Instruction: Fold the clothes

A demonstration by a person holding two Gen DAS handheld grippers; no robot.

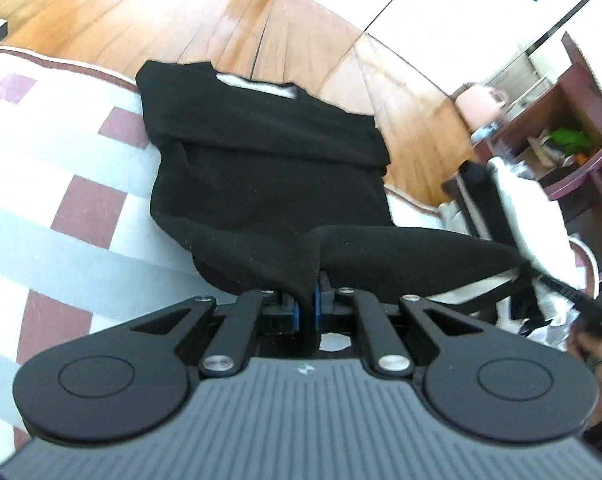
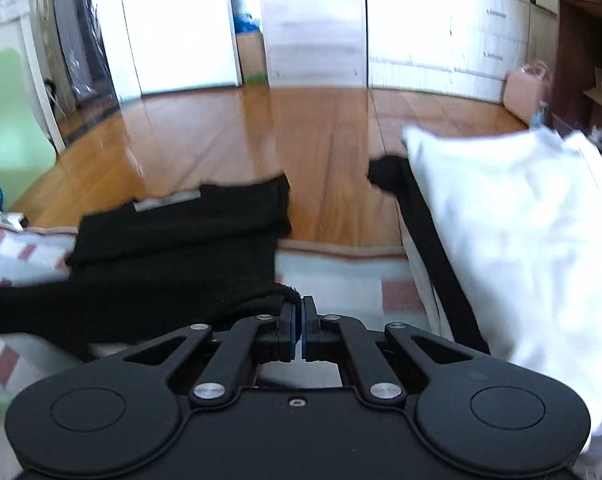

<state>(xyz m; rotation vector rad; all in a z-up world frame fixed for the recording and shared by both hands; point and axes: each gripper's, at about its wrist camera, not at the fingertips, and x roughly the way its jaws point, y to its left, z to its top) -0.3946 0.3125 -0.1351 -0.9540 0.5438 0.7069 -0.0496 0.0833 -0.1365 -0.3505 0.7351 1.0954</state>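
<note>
Tilting downward over the checked bed (image 1: 61, 152), both grippers, left gripper (image 1: 308, 296) and right gripper (image 2: 301, 320), pinch the black garment's (image 1: 261, 160) near hem, apparently lifted, fingers closed.

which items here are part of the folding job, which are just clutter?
In the job:
- black garment, hem pinched in the left claw and the right claw
- checked bedcover under it

Lying about:
- white cloth with a black strap
- pink bag on the wood floor
- dark wooden shelf
</note>
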